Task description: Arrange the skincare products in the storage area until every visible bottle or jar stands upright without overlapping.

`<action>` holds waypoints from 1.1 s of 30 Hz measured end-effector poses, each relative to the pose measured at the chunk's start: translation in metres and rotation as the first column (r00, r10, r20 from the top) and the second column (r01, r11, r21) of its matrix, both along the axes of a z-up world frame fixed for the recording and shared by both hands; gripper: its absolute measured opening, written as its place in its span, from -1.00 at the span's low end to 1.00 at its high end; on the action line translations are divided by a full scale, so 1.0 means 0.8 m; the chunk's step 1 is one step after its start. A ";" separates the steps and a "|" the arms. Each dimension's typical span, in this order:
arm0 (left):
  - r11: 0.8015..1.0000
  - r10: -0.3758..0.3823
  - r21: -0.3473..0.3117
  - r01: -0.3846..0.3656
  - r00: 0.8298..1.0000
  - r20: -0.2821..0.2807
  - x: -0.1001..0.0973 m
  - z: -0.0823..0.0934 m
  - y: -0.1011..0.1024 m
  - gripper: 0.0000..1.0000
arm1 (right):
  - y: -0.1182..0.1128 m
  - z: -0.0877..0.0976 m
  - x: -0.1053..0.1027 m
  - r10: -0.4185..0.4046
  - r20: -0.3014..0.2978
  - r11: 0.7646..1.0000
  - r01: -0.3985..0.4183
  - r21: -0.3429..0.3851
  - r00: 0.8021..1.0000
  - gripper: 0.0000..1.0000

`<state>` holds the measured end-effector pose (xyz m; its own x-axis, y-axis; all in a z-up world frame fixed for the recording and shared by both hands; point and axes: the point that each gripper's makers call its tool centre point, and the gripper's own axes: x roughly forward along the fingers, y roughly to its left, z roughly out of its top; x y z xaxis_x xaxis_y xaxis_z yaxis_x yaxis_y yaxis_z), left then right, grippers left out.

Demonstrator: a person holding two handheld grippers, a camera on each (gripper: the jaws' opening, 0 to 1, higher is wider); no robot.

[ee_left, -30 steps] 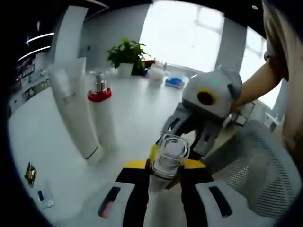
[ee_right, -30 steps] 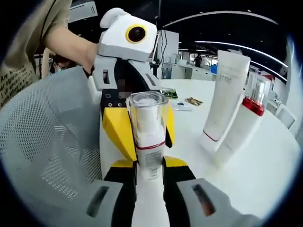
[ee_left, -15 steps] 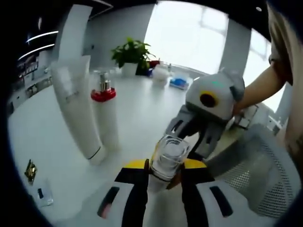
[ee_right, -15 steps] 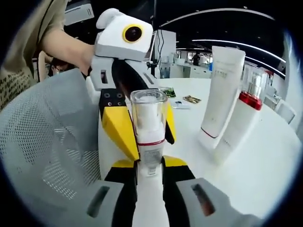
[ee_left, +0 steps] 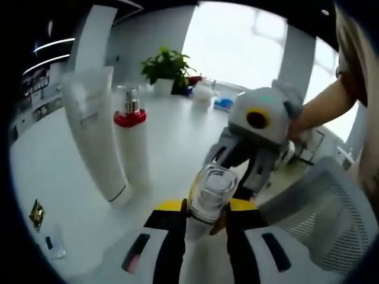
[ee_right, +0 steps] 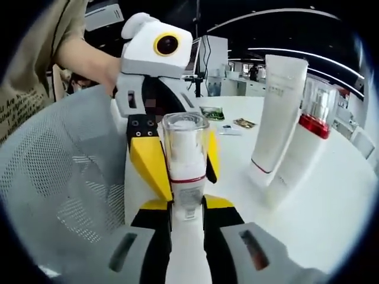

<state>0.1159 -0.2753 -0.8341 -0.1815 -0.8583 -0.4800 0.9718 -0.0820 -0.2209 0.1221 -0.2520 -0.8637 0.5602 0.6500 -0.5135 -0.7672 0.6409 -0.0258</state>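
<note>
In the left gripper view, a tall white tube (ee_left: 90,139) stands cap-down on the glossy white bench (ee_left: 172,136) beside a slim white pump bottle (ee_left: 133,148) with a red collar. Right of them, over the bench edge, the left hand-held gripper (ee_left: 204,216) clamps a small white bottle (ee_left: 208,198) with a clear square cap. The right hand-held gripper (ee_right: 187,216) grips its lower body in the right gripper view, a grey mesh chair (ee_right: 65,195) alongside.

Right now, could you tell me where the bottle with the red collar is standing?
The red-collared bottle stands upright on the white table, right beside the tall white tube; in the right gripper view it is far right.
</note>
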 end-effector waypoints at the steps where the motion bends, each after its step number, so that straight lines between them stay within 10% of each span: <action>1: 1.000 0.000 0.001 0.000 1.000 0.001 0.000 -0.001 -0.001 -0.57 | -0.003 0.000 0.001 0.007 -0.001 1.000 -0.007 -0.005 1.000 -0.62; 33: 0.996 0.089 0.026 -0.089 0.996 0.019 0.056 -0.024 -0.035 -0.47 | -0.069 -0.004 0.060 0.095 0.010 0.994 -0.095 -0.049 0.995 -0.63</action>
<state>0.1606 -0.3037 -0.8533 -0.0959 -0.8575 -0.5054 0.9789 0.0109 -0.2043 0.1699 -0.3070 -0.8666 0.5035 0.6752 -0.5390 -0.8240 0.5628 -0.0647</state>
